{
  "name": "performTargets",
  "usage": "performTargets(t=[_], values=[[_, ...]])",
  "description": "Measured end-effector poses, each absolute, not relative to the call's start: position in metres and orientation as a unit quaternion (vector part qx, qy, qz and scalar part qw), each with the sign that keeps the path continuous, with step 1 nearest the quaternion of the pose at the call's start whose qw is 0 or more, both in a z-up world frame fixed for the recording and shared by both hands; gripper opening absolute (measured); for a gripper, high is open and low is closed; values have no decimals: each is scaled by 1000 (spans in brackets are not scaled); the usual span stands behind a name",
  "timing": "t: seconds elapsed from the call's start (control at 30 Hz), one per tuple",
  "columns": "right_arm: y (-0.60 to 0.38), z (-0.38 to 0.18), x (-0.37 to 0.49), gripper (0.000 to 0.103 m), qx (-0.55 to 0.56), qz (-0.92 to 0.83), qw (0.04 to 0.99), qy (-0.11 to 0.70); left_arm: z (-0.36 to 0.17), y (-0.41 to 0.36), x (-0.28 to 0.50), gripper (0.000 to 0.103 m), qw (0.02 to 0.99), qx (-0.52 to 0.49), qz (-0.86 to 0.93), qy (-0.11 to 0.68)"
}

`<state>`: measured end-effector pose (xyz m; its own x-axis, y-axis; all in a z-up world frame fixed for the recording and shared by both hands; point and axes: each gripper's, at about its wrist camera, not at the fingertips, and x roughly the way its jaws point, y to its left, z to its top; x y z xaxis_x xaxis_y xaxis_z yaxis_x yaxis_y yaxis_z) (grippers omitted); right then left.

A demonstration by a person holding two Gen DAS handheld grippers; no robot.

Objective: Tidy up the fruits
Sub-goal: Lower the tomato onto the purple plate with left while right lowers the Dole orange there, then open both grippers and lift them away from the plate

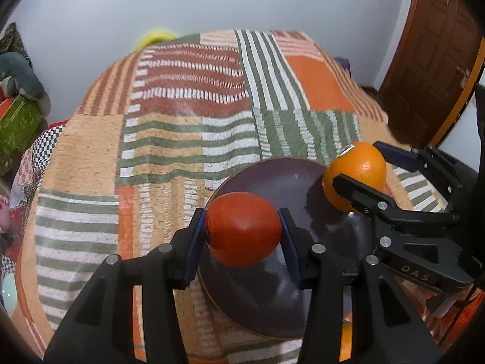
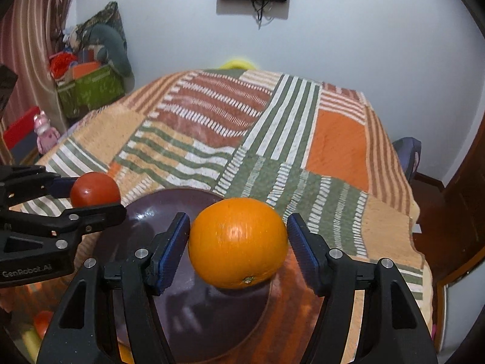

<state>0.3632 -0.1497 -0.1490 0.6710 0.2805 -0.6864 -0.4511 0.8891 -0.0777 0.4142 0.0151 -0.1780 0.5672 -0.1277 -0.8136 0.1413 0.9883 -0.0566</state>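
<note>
A red tomato (image 1: 242, 232) sits between the blue pads of my left gripper (image 1: 241, 212), which is shut on it above the near left part of a dark purple plate (image 1: 272, 182). An orange (image 2: 238, 242) is gripped in my right gripper (image 2: 238, 217) over the plate's (image 2: 157, 209) right side, stem end facing down toward me. From the right wrist view the left gripper (image 2: 94, 195) shows at the left with the tomato (image 2: 95, 192). The left wrist view shows the right gripper (image 1: 357, 163) holding the orange (image 1: 354, 176) near the plate's far right rim.
The plate lies on a striped orange, green and white blanket (image 1: 182, 139). A green box (image 2: 91, 91) of clutter stands at the far left, a wooden door (image 1: 430, 60) at the right. Another orange-coloured fruit (image 2: 42, 321) peeks out low beside the plate.
</note>
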Motion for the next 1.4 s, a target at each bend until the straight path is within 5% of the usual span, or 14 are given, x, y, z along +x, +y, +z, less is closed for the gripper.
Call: performTargets(t=[0.2,0.47,0.6,0.67,1.4], values=[[-146,-149,373,44,-113,221,899,360,-198,11,430,47,869,24,-86,486],[-143,-149,369,46,-114,240,891,368,-213,10,437,47,850,13,-87,519],[-150,-150,367,51,-95,243,888,379,-204,11,432,72,864,14,-79,498],[-153,-151,363,54,-93,240,888,381,-195,12,427,75,872,13,-75,484],[-182,-106,247,63,-65,227,907,348,-104,25,279,81,913,23,-76,400]])
